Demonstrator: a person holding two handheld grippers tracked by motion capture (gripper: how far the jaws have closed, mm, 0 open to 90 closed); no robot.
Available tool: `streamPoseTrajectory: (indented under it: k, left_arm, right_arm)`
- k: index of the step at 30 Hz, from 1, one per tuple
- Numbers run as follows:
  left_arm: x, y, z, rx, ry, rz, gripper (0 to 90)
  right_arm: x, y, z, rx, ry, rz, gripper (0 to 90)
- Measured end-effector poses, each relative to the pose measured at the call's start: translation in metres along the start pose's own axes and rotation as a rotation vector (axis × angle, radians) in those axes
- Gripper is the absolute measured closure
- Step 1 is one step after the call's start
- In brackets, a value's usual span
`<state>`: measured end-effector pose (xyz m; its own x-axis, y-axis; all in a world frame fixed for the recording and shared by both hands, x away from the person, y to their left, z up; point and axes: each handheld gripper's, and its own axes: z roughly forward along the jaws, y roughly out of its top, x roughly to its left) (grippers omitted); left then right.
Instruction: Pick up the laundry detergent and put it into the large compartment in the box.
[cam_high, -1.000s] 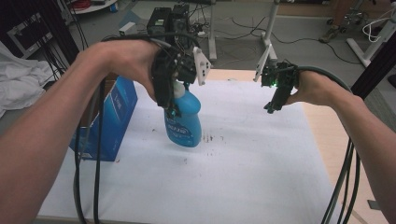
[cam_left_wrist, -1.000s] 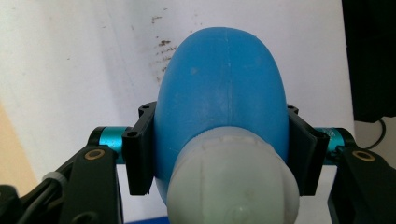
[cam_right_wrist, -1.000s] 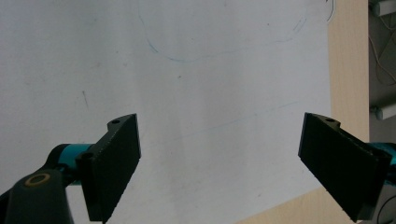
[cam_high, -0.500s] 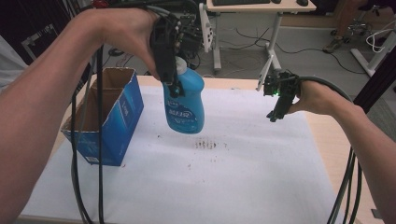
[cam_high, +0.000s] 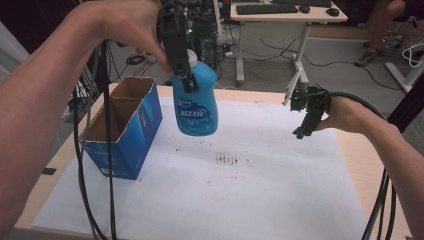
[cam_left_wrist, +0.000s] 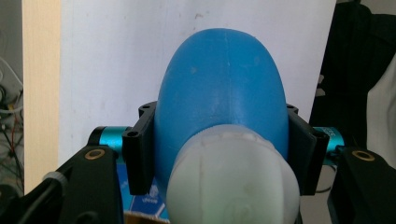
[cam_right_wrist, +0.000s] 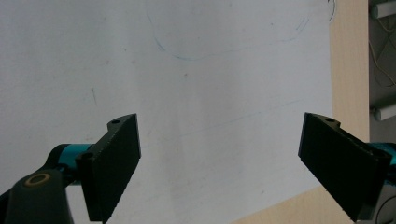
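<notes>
A blue plastic bottle (cam_high: 196, 105) with a white cap and a printed label hangs in the air above the white mat. My left gripper (cam_high: 186, 80) is shut on its shoulders just below the cap. In the left gripper view the bottle (cam_left_wrist: 219, 102) fills the space between the two black jaws, and its white cap (cam_left_wrist: 233, 182) is nearest the camera. My right gripper (cam_high: 302, 131) hovers over the right side of the mat, pointing down. Its jaws stand wide apart with nothing between them, so the right gripper (cam_right_wrist: 219, 168) is open.
An open blue cardboard box (cam_high: 125, 127) stands on the mat's left edge, just left of the hanging bottle. A white mat (cam_high: 240, 190) with dark smudges covers the wooden table (cam_high: 357, 165). Cables hang from both hands. Desks and a seated person are behind the table.
My left gripper has lifted the blue bottle off the mat and carried it higher. The right gripper has stayed where it was.
</notes>
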<state>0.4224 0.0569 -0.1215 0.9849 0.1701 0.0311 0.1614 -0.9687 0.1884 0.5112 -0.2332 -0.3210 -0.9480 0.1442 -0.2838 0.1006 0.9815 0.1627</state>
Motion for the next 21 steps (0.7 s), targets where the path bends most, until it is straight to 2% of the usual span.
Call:
streamPoseTrajectory:
  k: [6,10,12,16,19,21]
  left_arm:
    - [0.006,-0.015,-0.008,-0.002,0.014,-0.103,38.1]
    - [0.01,-0.024,-0.012,0.007,0.023,-0.189,38.1]
    - [0.012,-0.03,-0.016,-0.007,0.039,-0.232,38.1]
    - [0.017,-0.041,-0.021,-0.015,0.045,-0.312,38.1]
    - [0.021,-0.052,-0.023,-0.003,0.051,-0.364,38.1]
    - [0.023,-0.057,-0.025,-0.007,0.057,-0.385,38.1]
  right_arm:
    - [0.001,0.001,0.0,0.0,0.0,-0.002,12.1]
    - [0.002,0.002,0.001,0.001,0.001,-0.005,12.1]
    - [0.003,0.003,0.001,0.002,0.001,-0.008,12.1]
    - [0.003,0.003,0.002,0.0,0.004,-0.011,12.1]
    - [0.004,0.003,0.003,0.001,0.005,-0.009,12.1]
    - [0.004,0.003,0.003,-0.001,0.004,-0.012,12.1]
